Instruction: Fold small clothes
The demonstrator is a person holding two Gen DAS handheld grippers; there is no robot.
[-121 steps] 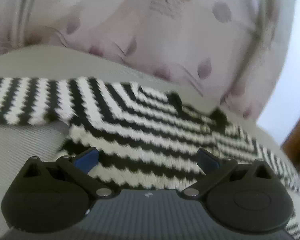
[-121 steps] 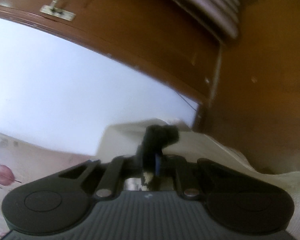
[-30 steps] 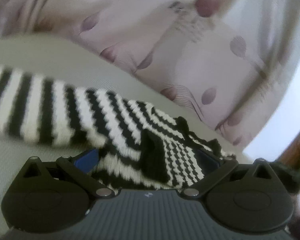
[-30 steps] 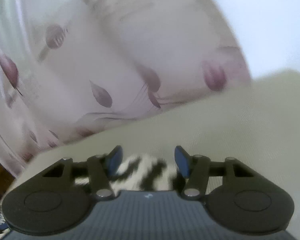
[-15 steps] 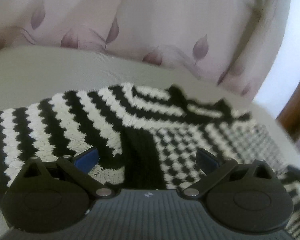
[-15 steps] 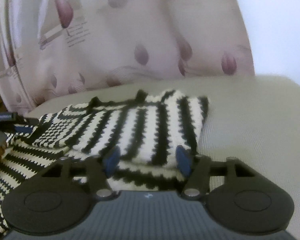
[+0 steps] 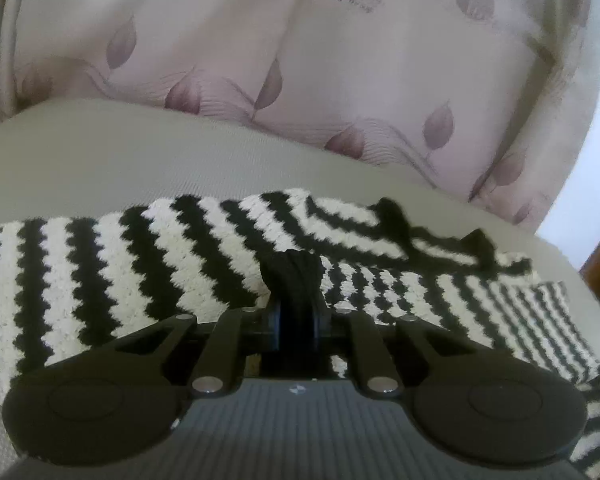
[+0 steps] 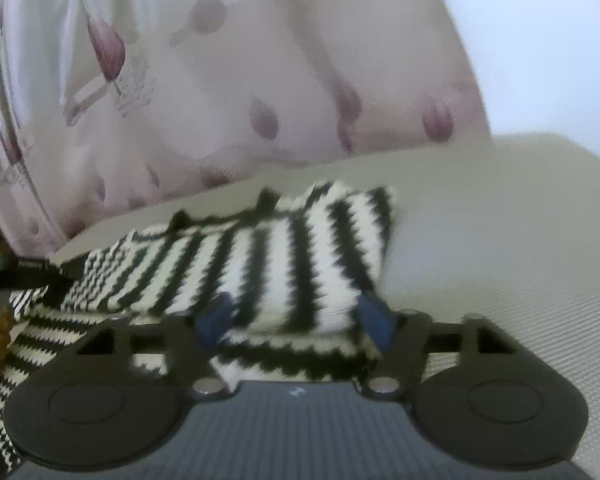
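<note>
A black-and-white zigzag-striped knit garment (image 7: 148,264) lies on a pale cushioned surface (image 7: 100,148). My left gripper (image 7: 296,312) is shut on the garment's black edge band (image 7: 294,276), pinched between its pads. In the right wrist view the same garment (image 8: 284,252) lies partly folded, one layer over another. My right gripper (image 8: 294,320) is open, its blue-padded fingers (image 8: 374,318) straddling the near edge of the folded layer without gripping it.
A pale pink curtain with leaf print (image 7: 340,60) hangs behind the surface and shows in the right wrist view (image 8: 220,80) too. A white wall (image 8: 540,20) is at the right. Bare cushion (image 8: 500,240) extends right of the garment.
My left gripper has shut on the black edge band; half a second ago it was open. My right gripper, shut four seconds ago, stays open over the garment and has moved slightly closer.
</note>
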